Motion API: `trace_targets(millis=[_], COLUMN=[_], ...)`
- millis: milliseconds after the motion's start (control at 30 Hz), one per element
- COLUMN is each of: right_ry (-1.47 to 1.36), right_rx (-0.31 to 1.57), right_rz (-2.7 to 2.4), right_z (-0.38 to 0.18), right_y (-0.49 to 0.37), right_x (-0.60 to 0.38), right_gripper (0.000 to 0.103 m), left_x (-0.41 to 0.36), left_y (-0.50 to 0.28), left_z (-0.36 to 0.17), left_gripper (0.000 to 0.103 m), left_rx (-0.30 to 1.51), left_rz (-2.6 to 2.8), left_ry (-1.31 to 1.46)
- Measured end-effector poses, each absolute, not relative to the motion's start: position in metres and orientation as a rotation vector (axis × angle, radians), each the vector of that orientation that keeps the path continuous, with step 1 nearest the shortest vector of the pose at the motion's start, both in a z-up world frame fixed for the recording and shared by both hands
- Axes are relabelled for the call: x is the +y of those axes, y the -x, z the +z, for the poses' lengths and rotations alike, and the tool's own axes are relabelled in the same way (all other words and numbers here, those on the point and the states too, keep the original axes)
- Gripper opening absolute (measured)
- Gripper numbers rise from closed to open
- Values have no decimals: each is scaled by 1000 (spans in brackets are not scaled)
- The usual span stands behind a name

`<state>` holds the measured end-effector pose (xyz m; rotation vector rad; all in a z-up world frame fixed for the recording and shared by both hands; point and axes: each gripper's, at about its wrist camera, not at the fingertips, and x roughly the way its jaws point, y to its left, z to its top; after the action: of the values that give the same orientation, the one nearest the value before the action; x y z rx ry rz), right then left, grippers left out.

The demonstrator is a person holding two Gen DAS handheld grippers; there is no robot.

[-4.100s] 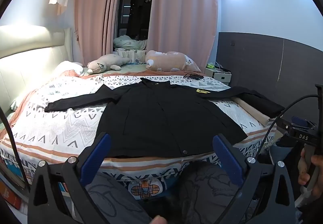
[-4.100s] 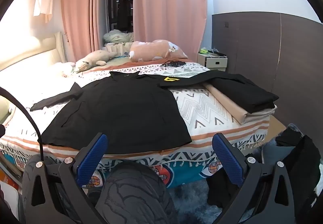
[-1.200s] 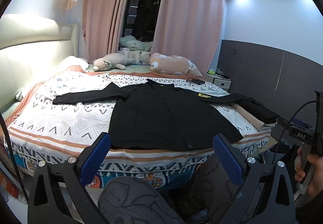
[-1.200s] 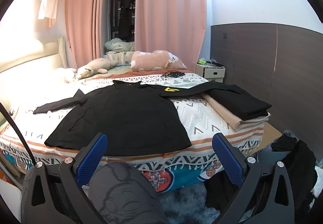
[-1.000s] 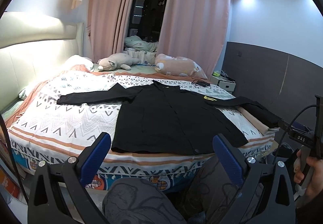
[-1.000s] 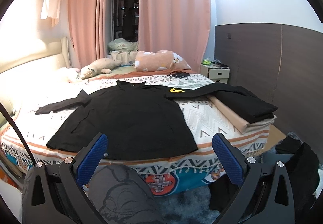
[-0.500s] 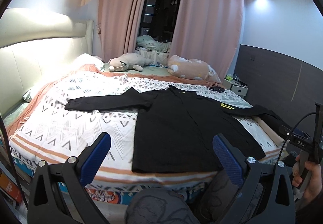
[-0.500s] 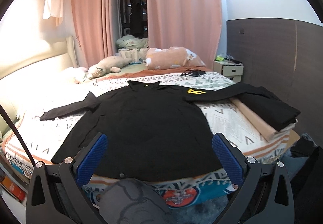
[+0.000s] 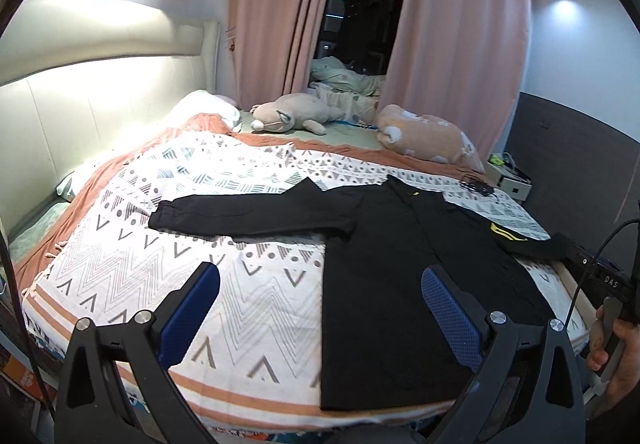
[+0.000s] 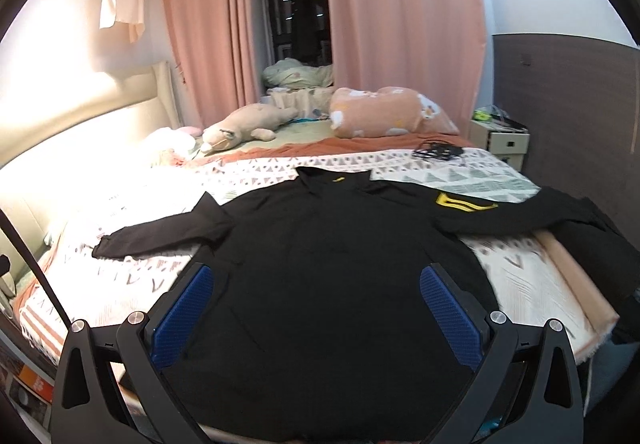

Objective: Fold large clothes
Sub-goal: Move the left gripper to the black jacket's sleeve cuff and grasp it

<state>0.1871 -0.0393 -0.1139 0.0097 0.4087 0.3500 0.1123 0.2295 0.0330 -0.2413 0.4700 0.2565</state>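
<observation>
I am seeing both grippers having come in over the bed (image 9: pixel 120 244) since a moment ago. The left gripper (image 9: pixel 320 308) is hovering, fingers spread wide and empty; the right gripper (image 10: pixel 316 304) likewise. The black jacket (image 10: pixel 332 264) is lying flat on the patterned bedspread, sleeves outstretched.

Both grippers have been carried in over the foot edge of the bed (image 9: pixel 120 256). The left gripper (image 9: pixel 320 296) has been swung toward the shirt's (image 10: pixel 320 264) left sleeve; the right gripper (image 10: pixel 316 292) has been brought above the hem.
</observation>
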Motion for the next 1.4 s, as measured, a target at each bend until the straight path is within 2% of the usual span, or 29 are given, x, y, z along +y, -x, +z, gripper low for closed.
trace_targets(millis=[367, 733, 833, 1000, 1333, 1400], right_ry=[-63, -179, -184, -129, -68, -59], right_rx=[435, 521, 563, 624, 693, 707], right_rz=[437, 491, 521, 540, 513, 509], right_z=[-109, -127, -129, -128, -127, -132], right_y=[-280, -377, -407, -459, -532, -540], right_x=[3, 39, 55, 92, 141, 149], right_gripper=[103, 103, 103, 103, 103, 97], left_x=[322, 414, 445, 483, 561, 575], left_y=[-163, -210, -226, -252, -305, -315], left_z=[15, -11, -23, -42, -89, -101], left_gripper=[103, 102, 89, 83, 82, 82], left_rx=[527, 588, 607, 652, 742, 767], left_rz=[384, 495, 512, 544, 609, 620], left_ry=[311, 390, 428, 432, 453, 452])
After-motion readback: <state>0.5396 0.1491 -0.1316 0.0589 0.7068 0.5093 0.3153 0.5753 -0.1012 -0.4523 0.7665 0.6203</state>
